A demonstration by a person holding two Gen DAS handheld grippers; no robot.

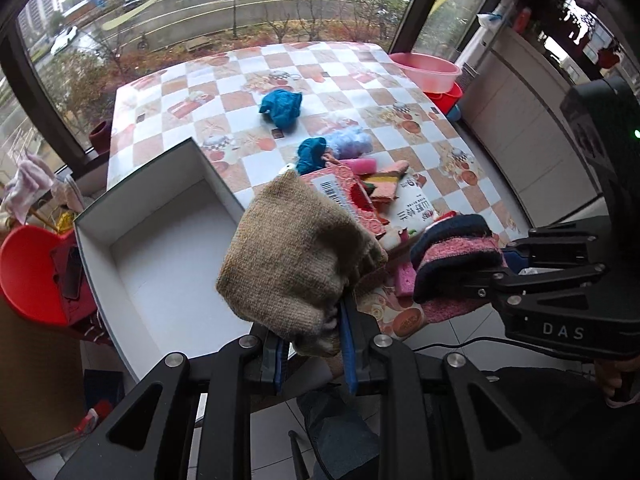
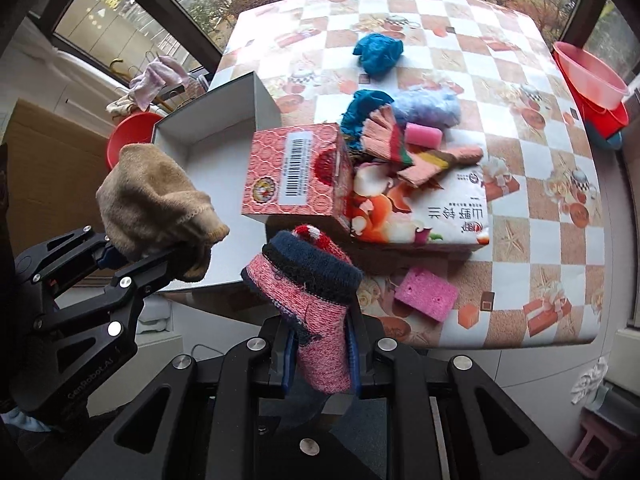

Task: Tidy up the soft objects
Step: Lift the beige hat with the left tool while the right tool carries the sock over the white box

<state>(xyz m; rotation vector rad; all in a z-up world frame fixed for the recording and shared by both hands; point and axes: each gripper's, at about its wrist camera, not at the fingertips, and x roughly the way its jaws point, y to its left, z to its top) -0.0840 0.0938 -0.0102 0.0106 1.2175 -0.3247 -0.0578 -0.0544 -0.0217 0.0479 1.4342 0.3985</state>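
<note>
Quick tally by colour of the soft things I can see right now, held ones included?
Tan: 1, the tan sock in the left gripper
Pink: 4, pink-and-navy sock in the right gripper, striped glove, foam roller, sponge
Teal: 2, cloth, bundle
Pale blue: 1, fluffy piece
Total: 8

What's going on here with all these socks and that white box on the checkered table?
A person is sorting soft things with two handheld grippers. The left gripper has its jaws shut on a tan knitted sock, held above the open white cardboard box. The right gripper is shut on a pink and navy knitted sock. More socks, teal cloths and pink sponges remain on the checkered tablecloth, some on a printed tissue box.
</note>
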